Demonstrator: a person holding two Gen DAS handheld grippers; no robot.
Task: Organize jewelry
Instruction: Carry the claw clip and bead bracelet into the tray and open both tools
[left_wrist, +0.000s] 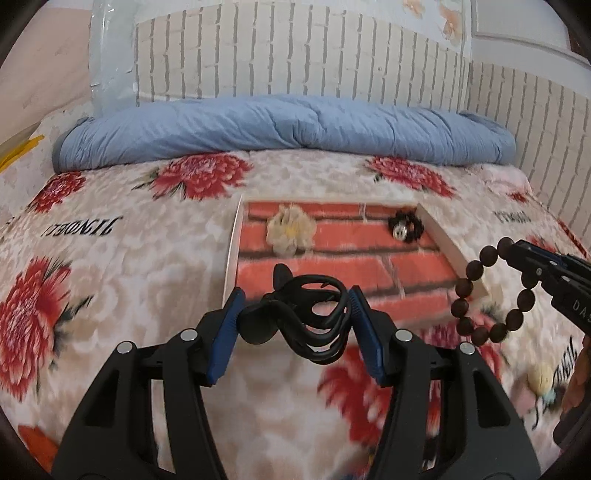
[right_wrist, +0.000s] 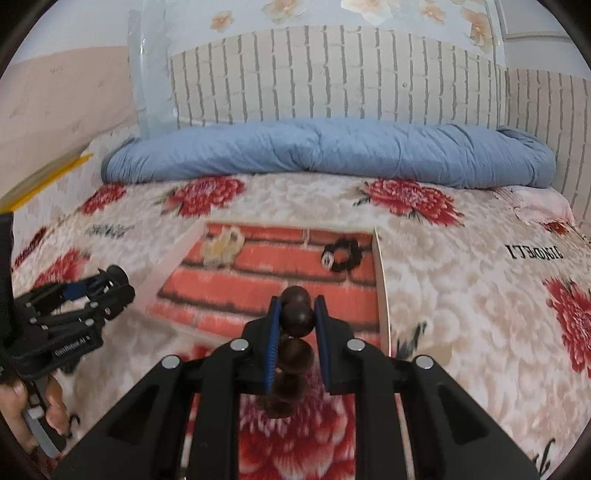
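Note:
My left gripper (left_wrist: 291, 314) is shut on a black claw hair clip (left_wrist: 310, 321), pinched between its blue pads above the bedspread, just short of the tray's near edge. The tray (left_wrist: 454, 251) has white walls and a red brick-pattern floor. In it lie a cream fabric flower piece (left_wrist: 290, 229) and a black ring with a silver charm (left_wrist: 404, 225). My right gripper (right_wrist: 297, 310) is shut on a dark brown bead bracelet (right_wrist: 297, 319), which hangs as a loop (left_wrist: 480, 295) beside the tray's right wall. The left gripper (right_wrist: 114, 280) also shows at the left of the right wrist view.
A floral bedspread (left_wrist: 110, 295) covers the bed. A rolled blue quilt (left_wrist: 288, 125) lies along the far side against a brick-pattern wall (left_wrist: 295, 59). A small cream and blue trinket (left_wrist: 541, 380) lies at the right. A person's hand (right_wrist: 14, 406) grips the left tool.

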